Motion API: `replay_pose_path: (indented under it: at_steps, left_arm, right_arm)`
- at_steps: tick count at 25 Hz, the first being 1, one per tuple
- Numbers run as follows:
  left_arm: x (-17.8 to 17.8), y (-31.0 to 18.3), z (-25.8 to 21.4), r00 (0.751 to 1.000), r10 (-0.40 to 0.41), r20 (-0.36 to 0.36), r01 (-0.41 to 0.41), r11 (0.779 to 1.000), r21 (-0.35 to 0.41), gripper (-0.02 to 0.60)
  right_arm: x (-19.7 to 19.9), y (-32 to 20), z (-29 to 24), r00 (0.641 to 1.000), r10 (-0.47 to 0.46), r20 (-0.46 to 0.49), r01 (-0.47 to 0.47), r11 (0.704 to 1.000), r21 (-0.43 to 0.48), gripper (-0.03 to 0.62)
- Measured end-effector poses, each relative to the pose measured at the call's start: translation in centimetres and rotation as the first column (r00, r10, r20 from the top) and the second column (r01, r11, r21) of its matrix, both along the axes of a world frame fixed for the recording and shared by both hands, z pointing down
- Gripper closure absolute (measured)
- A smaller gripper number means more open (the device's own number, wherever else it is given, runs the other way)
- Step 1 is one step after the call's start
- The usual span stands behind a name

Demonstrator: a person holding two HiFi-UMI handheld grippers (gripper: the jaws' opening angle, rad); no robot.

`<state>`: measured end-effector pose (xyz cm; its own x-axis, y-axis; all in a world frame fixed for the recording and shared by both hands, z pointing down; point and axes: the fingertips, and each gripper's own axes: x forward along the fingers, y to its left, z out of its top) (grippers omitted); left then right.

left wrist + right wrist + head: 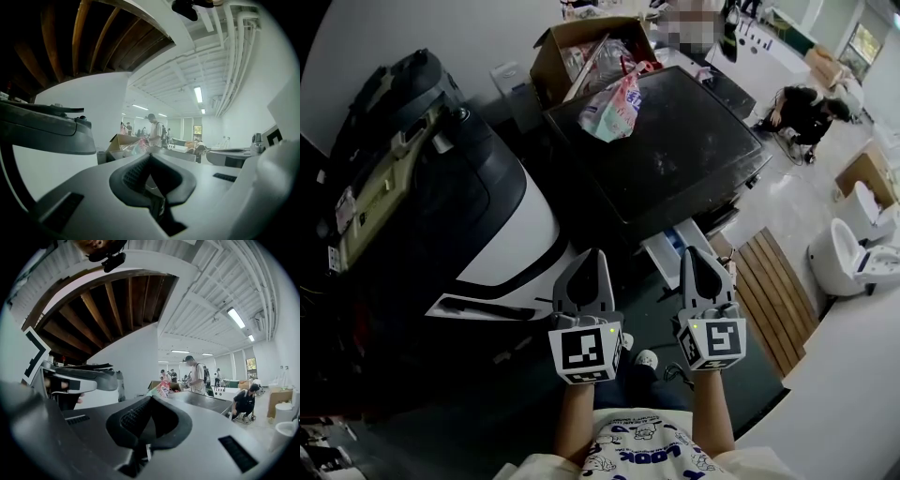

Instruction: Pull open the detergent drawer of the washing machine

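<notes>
Both grippers are held level and side by side, near the body and apart from the washer, so nothing is being worked at present. The left gripper [592, 255] is seen with its pads [135, 174] pressed together and nothing between them. The right gripper [692, 251] is likewise closed and empty. The washer [694, 164], dark-topped, stands beyond them at centre, with a bag [609, 108] lying on its far left corner and a box [558, 52] behind. The drawer [672, 246], a white tray with blue inside, appears to stick out of the washer's near front, just beyond the right gripper's tip. It is judged already pulled open, which would explain why the jaws are empty and held clear of it
</notes>
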<state>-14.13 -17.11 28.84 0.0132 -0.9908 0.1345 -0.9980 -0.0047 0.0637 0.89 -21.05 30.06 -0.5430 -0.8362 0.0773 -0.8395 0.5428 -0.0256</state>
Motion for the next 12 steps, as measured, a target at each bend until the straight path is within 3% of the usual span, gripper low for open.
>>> replay_pose_path:
  at_steps: [12]
  left_arm:
    - [-0.2,0.0,-1.0,1.000,0.003,0.004,-0.003,1.000,0.022,0.568]
  right_arm:
    - [-0.6,0.2,-1.6,1.000,-0.015,0.001,0.015,0.999,0.040,0.582]
